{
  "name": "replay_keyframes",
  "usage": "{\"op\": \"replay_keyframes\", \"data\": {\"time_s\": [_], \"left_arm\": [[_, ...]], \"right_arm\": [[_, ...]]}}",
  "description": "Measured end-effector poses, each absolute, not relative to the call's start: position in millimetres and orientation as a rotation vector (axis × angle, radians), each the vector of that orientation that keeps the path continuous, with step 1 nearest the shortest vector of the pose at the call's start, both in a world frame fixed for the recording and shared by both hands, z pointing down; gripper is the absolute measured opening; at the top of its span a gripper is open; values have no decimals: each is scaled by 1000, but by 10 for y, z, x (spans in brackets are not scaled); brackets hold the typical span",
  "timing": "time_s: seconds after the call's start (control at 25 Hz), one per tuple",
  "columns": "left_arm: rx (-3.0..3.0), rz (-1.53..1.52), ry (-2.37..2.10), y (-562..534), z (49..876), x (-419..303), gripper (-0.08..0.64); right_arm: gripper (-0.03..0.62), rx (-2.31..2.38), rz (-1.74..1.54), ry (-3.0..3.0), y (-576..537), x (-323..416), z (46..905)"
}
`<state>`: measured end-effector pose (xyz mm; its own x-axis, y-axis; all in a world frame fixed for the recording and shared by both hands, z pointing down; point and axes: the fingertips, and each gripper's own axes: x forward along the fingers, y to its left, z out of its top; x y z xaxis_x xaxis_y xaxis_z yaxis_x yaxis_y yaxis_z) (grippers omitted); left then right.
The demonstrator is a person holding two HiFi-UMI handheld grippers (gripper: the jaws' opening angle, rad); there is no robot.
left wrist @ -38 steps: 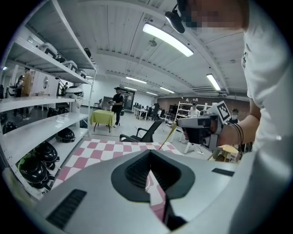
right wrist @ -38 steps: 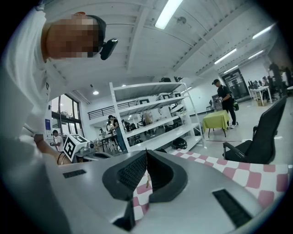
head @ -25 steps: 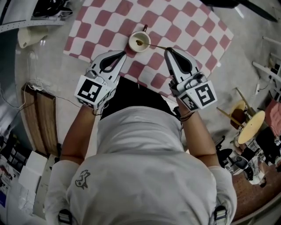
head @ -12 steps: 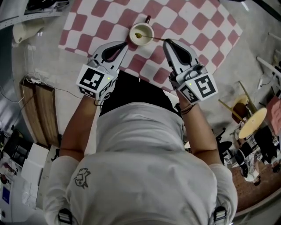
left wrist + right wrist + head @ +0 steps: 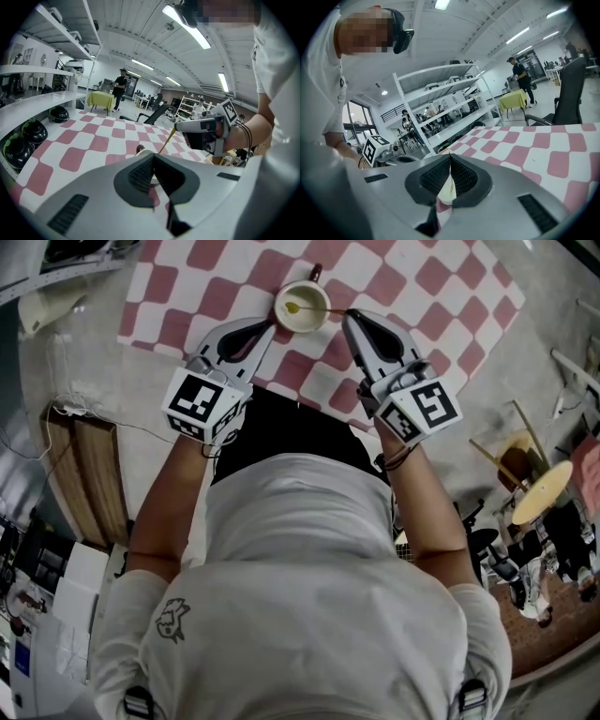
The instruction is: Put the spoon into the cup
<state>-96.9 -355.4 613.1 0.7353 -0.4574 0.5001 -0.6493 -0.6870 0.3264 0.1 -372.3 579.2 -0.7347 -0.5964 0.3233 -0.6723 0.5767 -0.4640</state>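
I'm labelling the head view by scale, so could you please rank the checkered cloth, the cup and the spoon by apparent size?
1. checkered cloth
2. cup
3. spoon, thin, with its handle end hidden in the right gripper

No words or numbers are legible. The cubes (image 5: 200,405) on the left gripper (image 5: 265,332) and right gripper (image 5: 352,320), nearer the person (image 5: 300,568) than the cup (image 5: 302,306), carry only black-and-white square code patterns.
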Motion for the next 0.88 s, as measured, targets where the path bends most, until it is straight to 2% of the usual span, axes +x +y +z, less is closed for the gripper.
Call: {"op": "replay_keyframes", "data": {"time_s": [0.88], "left_arm": [[2425, 525, -827, -3614, 6213, -962, 14]], "right_arm": [[35, 1093, 948, -2611, -3811, 37, 6078]]}}
